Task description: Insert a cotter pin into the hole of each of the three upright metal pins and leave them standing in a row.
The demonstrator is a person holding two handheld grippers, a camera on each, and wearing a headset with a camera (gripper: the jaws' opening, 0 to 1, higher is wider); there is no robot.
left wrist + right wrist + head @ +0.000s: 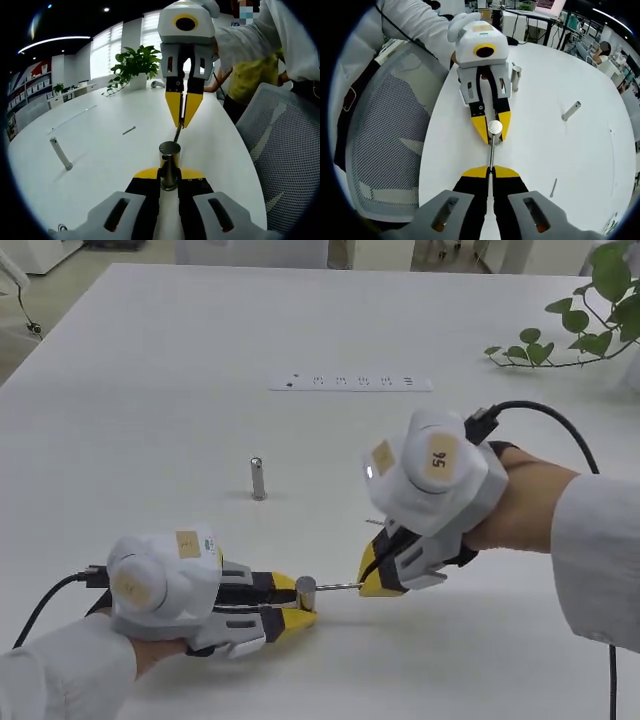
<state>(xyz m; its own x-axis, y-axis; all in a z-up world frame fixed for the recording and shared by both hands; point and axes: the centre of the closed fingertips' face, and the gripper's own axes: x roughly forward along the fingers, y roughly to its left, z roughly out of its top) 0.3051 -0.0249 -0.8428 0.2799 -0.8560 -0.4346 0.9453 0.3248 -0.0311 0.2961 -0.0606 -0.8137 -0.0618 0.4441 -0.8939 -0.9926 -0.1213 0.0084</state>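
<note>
Jaws on pin (pixel 169 167), cotter (pixel 491 155) — spare cotter (pixel 553 187) nearby

One number legible
A yellow sticker (pixel 438 457) on top of the right gripper (pixel 366 583), right of centre in the head view, reads "56".

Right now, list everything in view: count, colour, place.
metal pin: three, silver; two upright on the table, one clamped in the left hand-held gripper.
cotter pin: two, silver; one in the right hand-held gripper, tip at the clamped pin, one loose on the table.
power strip: one, white, far side.
plant: one, green, far right corner.
mesh chair: one, grey, at table edge.
table: one, white.
hand-held grippers: two, white bodies, yellow-black jaws; left, right.
</note>
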